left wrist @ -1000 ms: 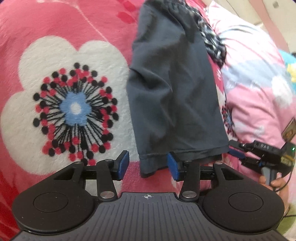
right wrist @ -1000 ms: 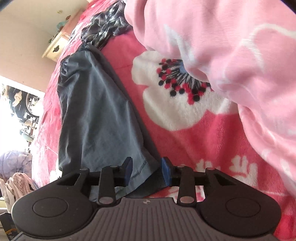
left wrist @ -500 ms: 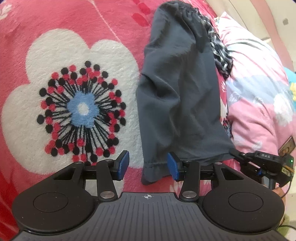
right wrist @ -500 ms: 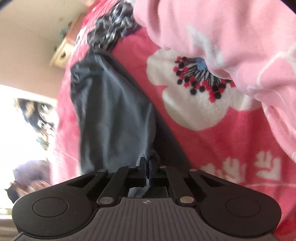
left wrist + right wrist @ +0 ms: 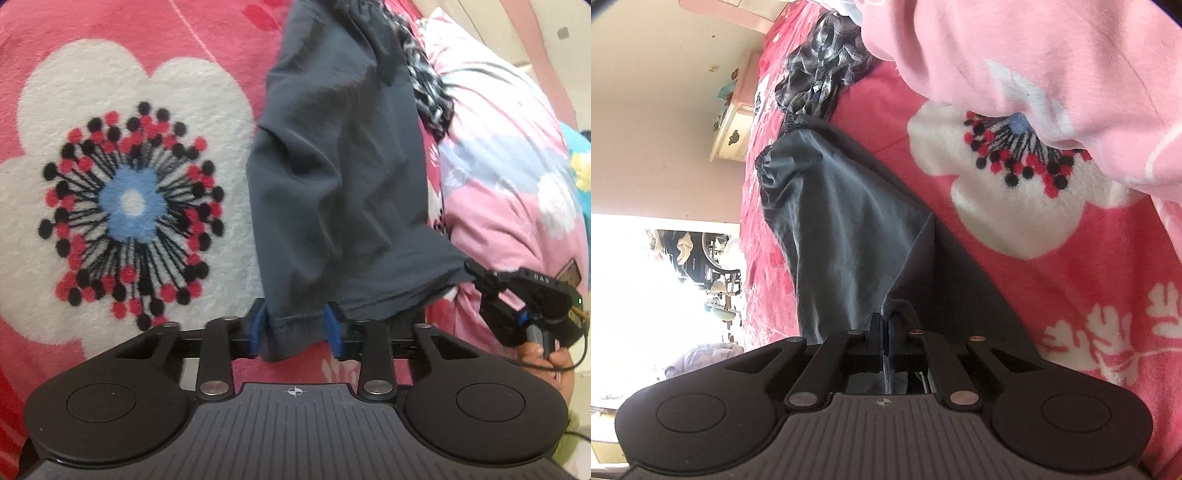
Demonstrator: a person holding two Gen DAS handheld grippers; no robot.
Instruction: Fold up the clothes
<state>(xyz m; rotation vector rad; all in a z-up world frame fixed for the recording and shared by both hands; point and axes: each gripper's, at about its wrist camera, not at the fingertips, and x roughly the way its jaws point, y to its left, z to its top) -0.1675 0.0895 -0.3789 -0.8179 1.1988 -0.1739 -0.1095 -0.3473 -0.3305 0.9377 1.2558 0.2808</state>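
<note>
Dark grey fabric fills the middle of the left wrist view: a pair of shorts [image 5: 343, 177] lies lengthwise on a pink fleece blanket [image 5: 92, 44] printed with a big white flower [image 5: 129, 199]. The left gripper [image 5: 295, 328] has its blue-padded fingers [image 5: 256, 329] apart, one on each side of the near hem corner of the shorts; the cloth sits between them but is not pinched. At the right edge of this view the right gripper [image 5: 474, 271] is closed on the other hem corner, pulling the hem into a taut point, and a hand [image 5: 543, 354] grips its handle below. Beyond the far end of the shorts lies a crumpled black-and-white checked garment [image 5: 428, 88], beside a lighter pink quilt [image 5: 517, 166] with pale patches.

Seen from the right wrist, the right gripper [image 5: 885, 334] has its fingers pressed together on a fold of the shorts [image 5: 842, 229], and the cloth rises in a ridge from the clamp. The shorts stretch away across the blanket [image 5: 1108, 266], with the gathered waistband at the far end, near the checked garment [image 5: 820, 77]. The pink quilt [image 5: 1052, 66] hangs over the upper right, partly covering a white flower [image 5: 1027, 206] on the blanket. On the left are a cream wall, a small cream cabinet [image 5: 735, 133] and a bright doorway [image 5: 646, 295] washed out by daylight.
</note>
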